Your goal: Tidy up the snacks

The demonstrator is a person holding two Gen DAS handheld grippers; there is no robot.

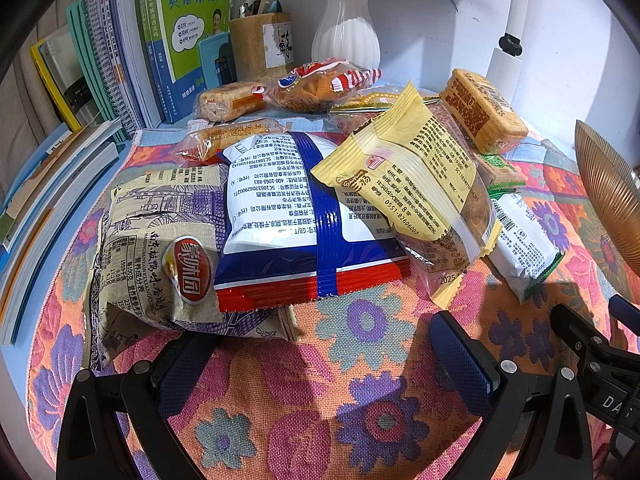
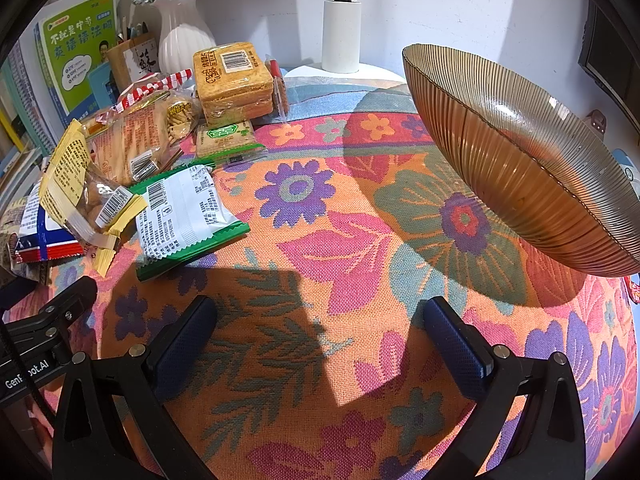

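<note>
A pile of snack packets lies on the floral cloth (image 1: 360, 408). In the left wrist view a cream and purple bag (image 1: 156, 248), a blue, white and red bag (image 1: 292, 216), a yellow pastry packet (image 1: 416, 196) and a green-edged white packet (image 1: 520, 240) lie just beyond my left gripper (image 1: 320, 364), which is open and empty. In the right wrist view the green-edged packet (image 2: 184, 216) lies ahead to the left of my right gripper (image 2: 320, 340), also open and empty. An amber ribbed glass bowl (image 2: 520, 160) stands at the right.
Books (image 1: 120, 52), a pen holder (image 1: 260, 44) and a white vase (image 1: 346, 28) stand at the back. A stack of books (image 1: 44, 208) lies at the left. A white lamp post (image 2: 341, 28) stands behind the cloth. The other gripper (image 1: 600, 368) shows at the right.
</note>
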